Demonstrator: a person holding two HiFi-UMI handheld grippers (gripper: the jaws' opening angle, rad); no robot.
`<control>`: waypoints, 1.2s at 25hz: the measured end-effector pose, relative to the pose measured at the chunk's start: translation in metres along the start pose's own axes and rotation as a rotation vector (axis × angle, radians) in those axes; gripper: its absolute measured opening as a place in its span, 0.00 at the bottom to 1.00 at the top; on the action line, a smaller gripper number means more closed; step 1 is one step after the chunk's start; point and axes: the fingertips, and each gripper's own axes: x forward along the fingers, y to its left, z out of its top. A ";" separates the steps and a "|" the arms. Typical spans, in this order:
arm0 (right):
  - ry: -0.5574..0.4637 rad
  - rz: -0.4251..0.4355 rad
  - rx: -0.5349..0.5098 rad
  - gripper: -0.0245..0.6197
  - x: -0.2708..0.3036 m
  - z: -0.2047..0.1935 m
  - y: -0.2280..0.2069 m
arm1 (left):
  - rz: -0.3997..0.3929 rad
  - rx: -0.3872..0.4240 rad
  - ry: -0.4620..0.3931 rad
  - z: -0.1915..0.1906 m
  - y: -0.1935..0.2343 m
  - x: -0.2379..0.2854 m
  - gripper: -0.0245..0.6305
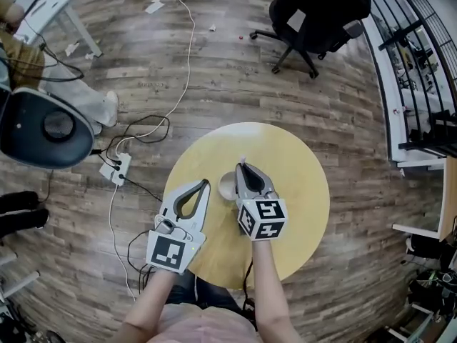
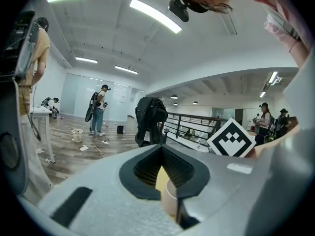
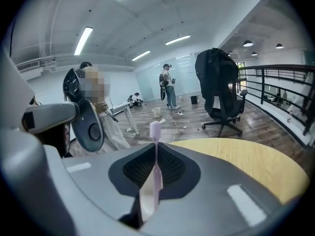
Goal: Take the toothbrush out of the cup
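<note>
Right hand-held gripper (image 3: 155, 146) clamps the pink toothbrush (image 3: 155, 130) in the cup (image 1: 226, 186), left hand-held gripper (image 1: 206, 184) closed empty; next, probably a straight lift.

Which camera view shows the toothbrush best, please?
The right gripper view: the toothbrush stands upright between the right gripper's jaws, its bristle head clear above them. The head view shows at most a thin tip by the cup, mostly behind that gripper. The left gripper view shows only the cup.

Pale pink toothbrush (image 3: 155, 131), cream cup (image 1: 226, 186), yellow table (image 1: 303, 191), black chair (image 1: 318, 6).
</note>
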 end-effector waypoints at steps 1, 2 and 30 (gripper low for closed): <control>-0.012 -0.001 -0.004 0.07 -0.003 0.002 0.000 | 0.000 -0.002 0.001 0.000 0.000 0.000 0.03; -0.026 -0.001 -0.013 0.07 -0.006 0.006 0.001 | -0.001 -0.003 -0.001 0.001 -0.001 0.001 0.03; -0.534 -0.095 0.007 0.07 -0.279 0.093 0.088 | -0.174 0.136 -0.229 0.123 -0.101 -0.110 0.03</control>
